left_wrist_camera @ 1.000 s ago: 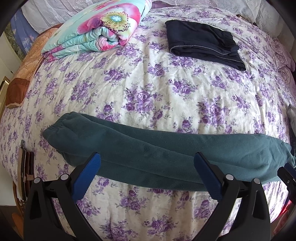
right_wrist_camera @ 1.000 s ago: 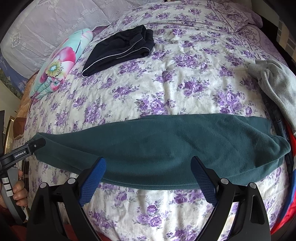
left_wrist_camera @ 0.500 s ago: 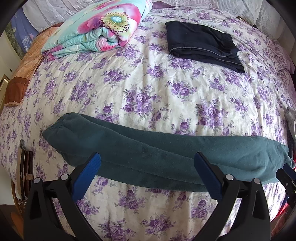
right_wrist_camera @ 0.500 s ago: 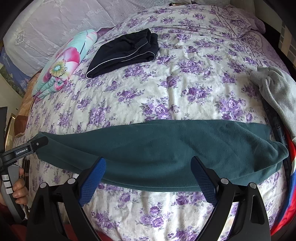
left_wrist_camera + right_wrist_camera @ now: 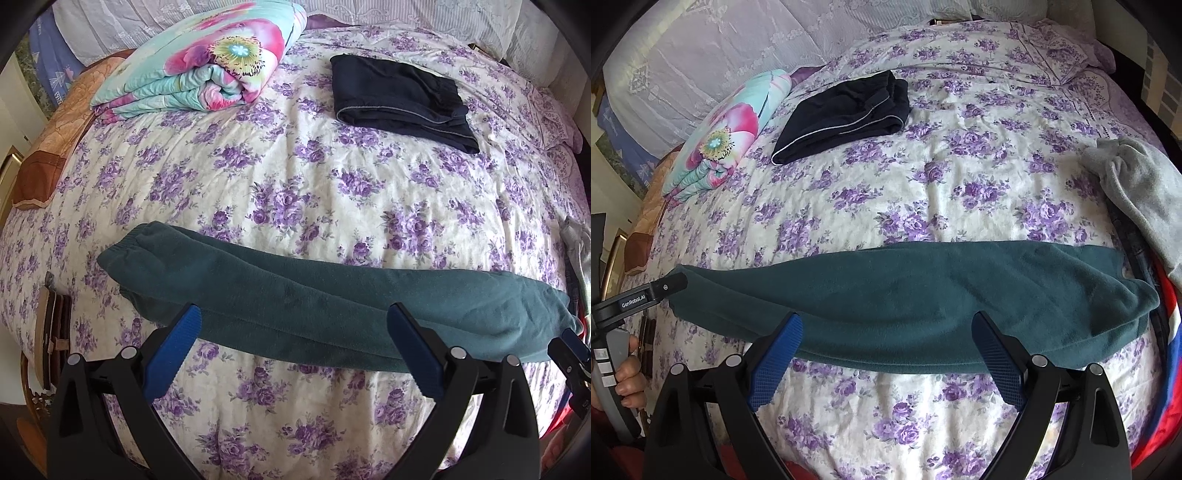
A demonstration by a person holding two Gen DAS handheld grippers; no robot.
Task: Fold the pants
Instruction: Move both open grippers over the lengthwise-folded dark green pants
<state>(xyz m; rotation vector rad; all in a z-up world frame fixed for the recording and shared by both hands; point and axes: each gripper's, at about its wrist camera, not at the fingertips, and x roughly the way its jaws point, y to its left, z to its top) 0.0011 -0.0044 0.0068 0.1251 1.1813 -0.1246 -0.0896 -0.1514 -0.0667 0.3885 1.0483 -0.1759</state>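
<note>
teal pants (image 5: 332, 306) are lying in a long strip across the near edge of the floral bedspread (image 5: 314, 184); left gripper (image 5: 295, 336) and right gripper (image 5: 886, 338) are hovering spread wide, gripping nothing.

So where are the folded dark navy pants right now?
The folded dark navy pants lie at the far end of the purple-flowered bedspread, right of the rolled flowery quilt, well beyond the long green fleece pants.

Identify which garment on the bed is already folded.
The navy pants, folded into a compact stack at the far side. The green pants lie stretched out; the grey garment is crumpled at the edge.
</note>
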